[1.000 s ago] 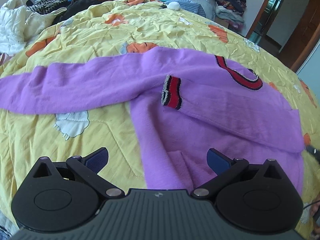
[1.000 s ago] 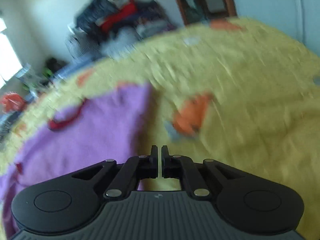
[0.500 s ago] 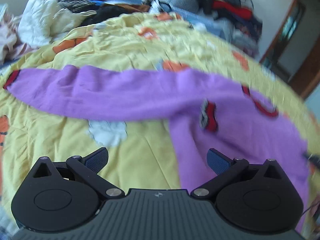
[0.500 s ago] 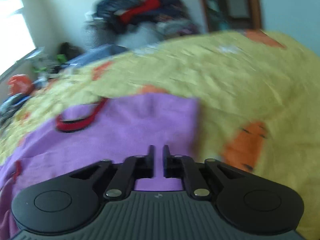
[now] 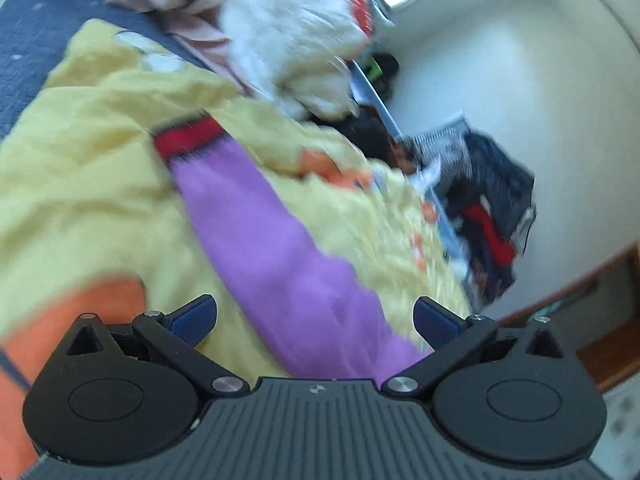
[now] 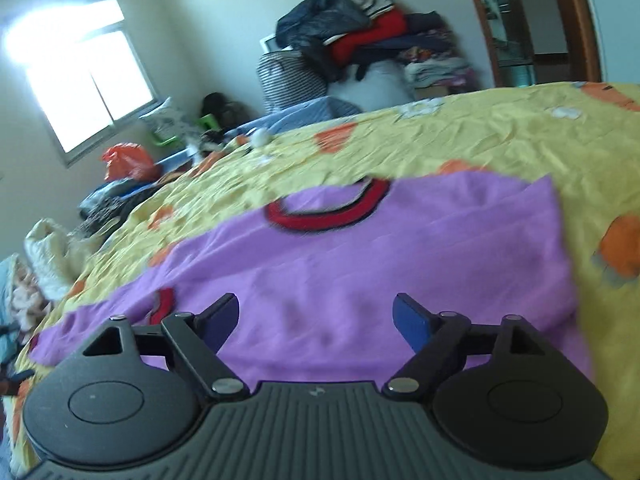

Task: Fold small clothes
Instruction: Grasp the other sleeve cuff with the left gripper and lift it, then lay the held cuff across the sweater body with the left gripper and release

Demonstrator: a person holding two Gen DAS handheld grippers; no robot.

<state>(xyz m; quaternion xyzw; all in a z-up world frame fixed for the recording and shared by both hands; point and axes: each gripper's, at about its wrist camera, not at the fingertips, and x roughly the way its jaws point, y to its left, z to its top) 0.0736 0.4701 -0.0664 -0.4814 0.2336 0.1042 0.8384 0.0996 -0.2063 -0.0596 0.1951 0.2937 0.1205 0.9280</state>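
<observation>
Right wrist view: right gripper (image 6: 316, 320) has just been opening, jaws now wide w/ nothing between them, hovering over the purple sweater (image 6: 360, 260) spread on the bed (image 6: 500, 136); red collar (image 6: 324, 210) sits ahead of the jaws. A sec ago those jaws were near shut, so my read is it let go of a fold. Left gripper (image 5: 314, 320), jaws wide and empty too, has swung from the sweater body out along the sleeve (image 5: 272, 240), red cuff (image 5: 188, 140) far ahead. Probably the sleeve fold is next. No containers here, only a clothes pile (image 6: 360, 40) by the wall.
</observation>
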